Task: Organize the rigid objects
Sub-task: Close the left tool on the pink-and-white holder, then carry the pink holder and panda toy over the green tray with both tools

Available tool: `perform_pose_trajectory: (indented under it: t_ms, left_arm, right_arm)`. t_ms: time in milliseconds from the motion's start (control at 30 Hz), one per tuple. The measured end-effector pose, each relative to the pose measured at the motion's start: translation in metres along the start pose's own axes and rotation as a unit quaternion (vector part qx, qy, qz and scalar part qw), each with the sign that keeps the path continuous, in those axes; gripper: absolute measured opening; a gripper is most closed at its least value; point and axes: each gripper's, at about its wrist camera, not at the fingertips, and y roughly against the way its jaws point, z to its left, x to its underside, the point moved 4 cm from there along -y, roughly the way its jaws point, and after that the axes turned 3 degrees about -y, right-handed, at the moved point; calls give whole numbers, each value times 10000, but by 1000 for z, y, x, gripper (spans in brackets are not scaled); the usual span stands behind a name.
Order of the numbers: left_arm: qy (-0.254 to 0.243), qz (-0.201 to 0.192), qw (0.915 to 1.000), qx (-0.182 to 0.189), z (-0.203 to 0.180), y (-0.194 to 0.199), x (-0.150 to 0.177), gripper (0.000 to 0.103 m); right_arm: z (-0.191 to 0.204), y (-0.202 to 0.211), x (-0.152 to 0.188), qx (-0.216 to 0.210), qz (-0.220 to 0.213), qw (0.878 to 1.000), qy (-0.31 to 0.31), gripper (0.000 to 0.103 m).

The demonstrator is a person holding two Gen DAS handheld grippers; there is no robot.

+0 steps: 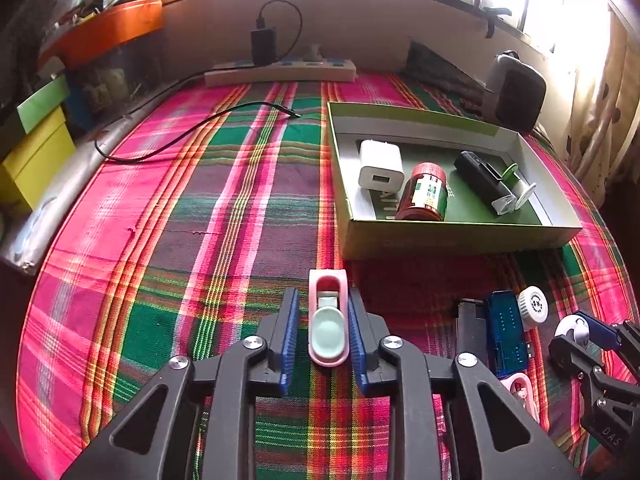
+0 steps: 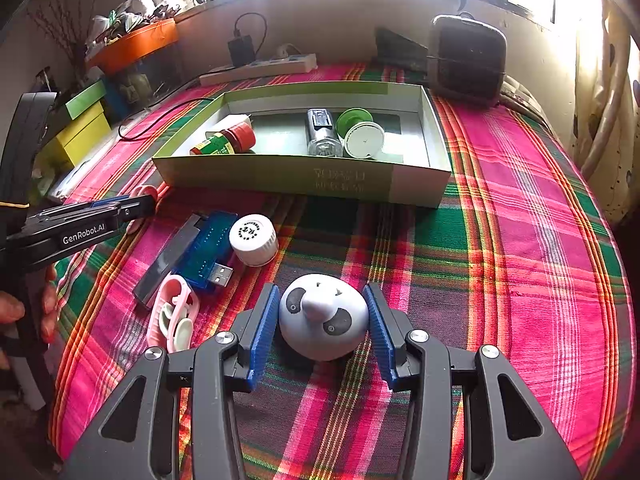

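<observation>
My left gripper [image 1: 323, 322] is shut on a pink and mint clip-like object [image 1: 328, 318] just above the plaid cloth. My right gripper [image 2: 324, 318] is closed around a white panda figure [image 2: 324, 320], its pads touching both sides; it also shows in the left wrist view [image 1: 576, 330]. A green cardboard tray [image 2: 304, 180] holds a white charger [image 1: 380, 166], a red-capped bottle [image 1: 424, 194], a black torch [image 1: 486, 182] and a green-and-white spool [image 2: 360, 134]. On the cloth lie a blue USB device [image 2: 208, 248], a white cap [image 2: 254, 238], a dark flat bar [image 2: 166, 262] and a second pink clip [image 2: 174, 312].
A power strip [image 1: 280, 72] with a black adapter and trailing cable [image 1: 192, 132] lies at the back. Yellow and green boxes [image 1: 36, 152] and an orange tub [image 1: 108, 30] stand at the left. A dark speaker-like box [image 2: 466, 56] stands behind the tray.
</observation>
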Motion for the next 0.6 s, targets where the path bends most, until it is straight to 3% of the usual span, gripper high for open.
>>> perform_pose_trajectory:
  t_ms: [600]
  left_arm:
    - [0, -27, 10000, -3, 1, 1, 0, 17]
  right_arm:
    - [0, 0, 1, 0, -1, 10000, 1, 45]
